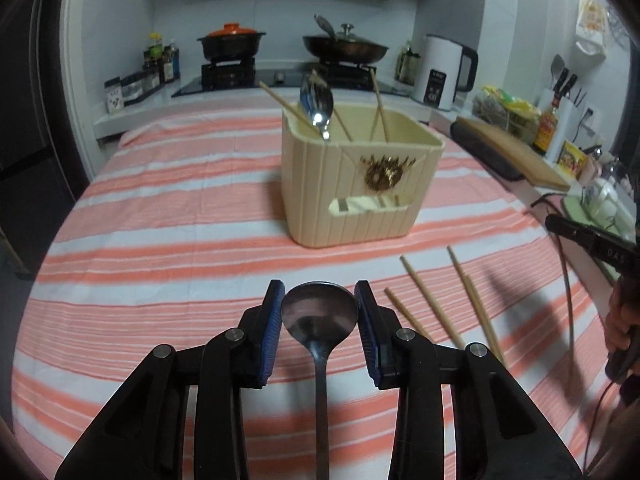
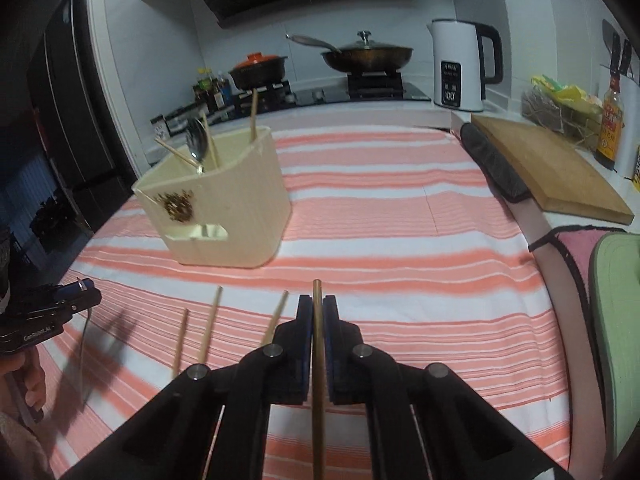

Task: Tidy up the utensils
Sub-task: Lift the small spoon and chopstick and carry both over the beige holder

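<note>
A cream ribbed utensil holder (image 1: pixel 352 184) stands on the striped cloth, also in the right wrist view (image 2: pixel 224 216). It holds several wooden chopsticks and a metal spoon (image 1: pixel 318 110). My left gripper (image 1: pixel 320 312) is shut on the bowl of a second metal spoon (image 1: pixel 319 316), held above the cloth in front of the holder. My right gripper (image 2: pixel 318 316) is shut on a wooden chopstick (image 2: pixel 318 380) that runs along the fingers. Three loose chopsticks (image 1: pixel 432 308) lie on the cloth between the two grippers, also in the right wrist view (image 2: pixel 210 328).
The table is covered by a pink and white striped cloth (image 2: pixel 400 240). A wooden cutting board (image 2: pixel 548 172) and a dark roll lie at the right edge. A white kettle (image 2: pixel 460 64), pans on a stove and bottles stand behind. A green pad (image 2: pixel 616 320) is at the right.
</note>
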`<control>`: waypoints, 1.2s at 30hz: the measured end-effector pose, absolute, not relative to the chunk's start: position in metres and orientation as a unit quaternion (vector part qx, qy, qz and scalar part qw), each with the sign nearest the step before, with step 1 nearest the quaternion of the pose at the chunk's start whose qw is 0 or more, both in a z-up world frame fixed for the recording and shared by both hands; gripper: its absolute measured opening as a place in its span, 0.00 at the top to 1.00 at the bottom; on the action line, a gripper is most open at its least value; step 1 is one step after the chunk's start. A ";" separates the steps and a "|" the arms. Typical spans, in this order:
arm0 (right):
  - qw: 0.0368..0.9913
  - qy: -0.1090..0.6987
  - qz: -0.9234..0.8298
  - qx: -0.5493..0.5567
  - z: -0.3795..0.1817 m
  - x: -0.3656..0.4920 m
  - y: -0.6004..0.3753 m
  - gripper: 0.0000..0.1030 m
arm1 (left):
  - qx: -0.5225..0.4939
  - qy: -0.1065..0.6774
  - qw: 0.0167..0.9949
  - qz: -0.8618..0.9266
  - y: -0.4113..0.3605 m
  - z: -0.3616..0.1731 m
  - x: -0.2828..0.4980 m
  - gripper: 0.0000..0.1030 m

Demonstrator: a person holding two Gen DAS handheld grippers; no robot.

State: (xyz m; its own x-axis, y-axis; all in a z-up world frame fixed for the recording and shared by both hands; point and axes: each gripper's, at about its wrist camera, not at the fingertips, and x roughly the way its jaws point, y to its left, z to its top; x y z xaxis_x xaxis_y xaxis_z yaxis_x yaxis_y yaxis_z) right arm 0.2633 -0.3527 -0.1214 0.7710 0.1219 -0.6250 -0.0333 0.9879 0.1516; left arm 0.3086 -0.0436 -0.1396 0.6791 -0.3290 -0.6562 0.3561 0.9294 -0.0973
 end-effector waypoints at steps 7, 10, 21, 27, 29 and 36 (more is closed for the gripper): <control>0.957 0.275 0.068 0.066 -0.063 0.234 -0.331 0.95 | -0.001 0.310 0.927 -0.212 -0.035 -0.085 0.291 0.65; 0.964 0.249 0.071 0.067 -0.041 0.230 -0.327 0.95 | -0.012 0.297 0.928 -0.223 -0.033 -0.067 0.289 0.65; 0.979 0.178 0.085 0.044 0.034 0.259 -0.307 0.95 | -0.029 0.246 0.935 -0.255 -0.037 0.019 0.314 0.65; 0.984 0.154 0.089 0.027 0.071 0.288 -0.297 0.95 | -0.032 0.216 0.943 -0.250 -0.045 0.054 0.346 0.65; 0.985 0.148 0.091 0.023 0.080 0.297 -0.292 0.95 | -0.041 0.213 0.944 -0.248 -0.048 0.058 0.359 0.65; 0.989 0.120 0.089 0.019 0.095 0.333 -0.282 0.95 | -0.054 0.205 0.951 -0.223 -0.059 0.056 0.407 0.65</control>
